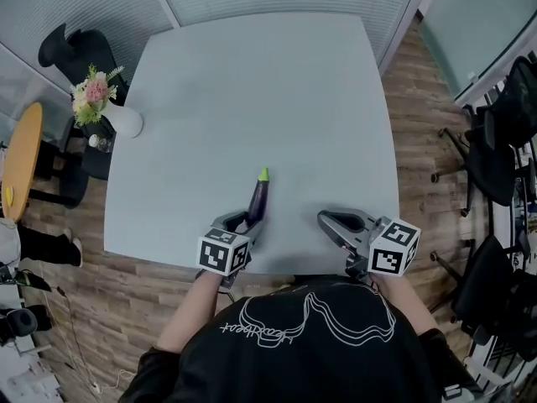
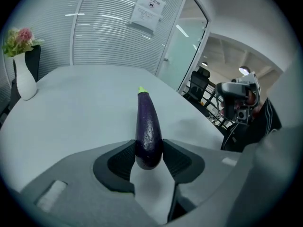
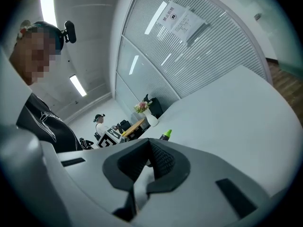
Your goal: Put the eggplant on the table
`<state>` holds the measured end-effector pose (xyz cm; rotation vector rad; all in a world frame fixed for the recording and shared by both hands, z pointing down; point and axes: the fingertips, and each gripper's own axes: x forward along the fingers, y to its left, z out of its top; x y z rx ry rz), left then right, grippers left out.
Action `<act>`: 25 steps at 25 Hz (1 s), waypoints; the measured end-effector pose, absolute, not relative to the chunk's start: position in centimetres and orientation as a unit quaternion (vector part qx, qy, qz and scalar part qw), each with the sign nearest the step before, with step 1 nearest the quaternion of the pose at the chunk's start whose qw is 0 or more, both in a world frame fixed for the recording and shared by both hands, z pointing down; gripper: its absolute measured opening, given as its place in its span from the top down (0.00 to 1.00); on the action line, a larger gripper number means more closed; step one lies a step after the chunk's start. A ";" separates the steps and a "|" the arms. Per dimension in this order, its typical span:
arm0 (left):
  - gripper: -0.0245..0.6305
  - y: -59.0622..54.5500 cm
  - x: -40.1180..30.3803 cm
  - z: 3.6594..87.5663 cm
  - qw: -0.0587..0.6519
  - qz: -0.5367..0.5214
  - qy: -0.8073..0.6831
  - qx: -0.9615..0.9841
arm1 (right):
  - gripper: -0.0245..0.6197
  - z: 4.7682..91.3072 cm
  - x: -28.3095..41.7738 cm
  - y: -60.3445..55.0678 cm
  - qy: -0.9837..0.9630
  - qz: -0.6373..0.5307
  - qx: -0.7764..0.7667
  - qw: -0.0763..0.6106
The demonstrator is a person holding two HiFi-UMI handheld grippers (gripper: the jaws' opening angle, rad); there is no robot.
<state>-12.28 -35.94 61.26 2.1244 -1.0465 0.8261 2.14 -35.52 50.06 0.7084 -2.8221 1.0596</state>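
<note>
Near the front edge of the bench, left of its middle, the left gripper has its fingers pinching the blunt end of the purple eggplant. The eggplant's green tip points toward the bench's far side. Further right along that edge, the right gripper hovers with its fingers pressed together on nothing.

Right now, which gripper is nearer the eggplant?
Left. The left gripper grips the eggplant between its jaws; the right gripper is apart from it, off to its right, holding nothing.
</note>
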 end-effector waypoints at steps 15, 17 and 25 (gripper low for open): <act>0.67 -36.7 -12.8 65.0 0.326 0.330 -0.408 0.786 | 0.95 51.4 3.1 -34.9 -0.898 0.368 0.242 0.010; 0.67 -37.0 -12.6 65.0 0.321 0.329 -0.410 0.787 | 0.95 51.6 3.3 -34.6 -0.896 0.371 0.245 0.011; 0.67 -37.0 -12.4 65.0 0.312 0.327 -0.413 0.791 | 0.95 51.4 4.0 -33.4 -0.888 0.387 0.249 0.001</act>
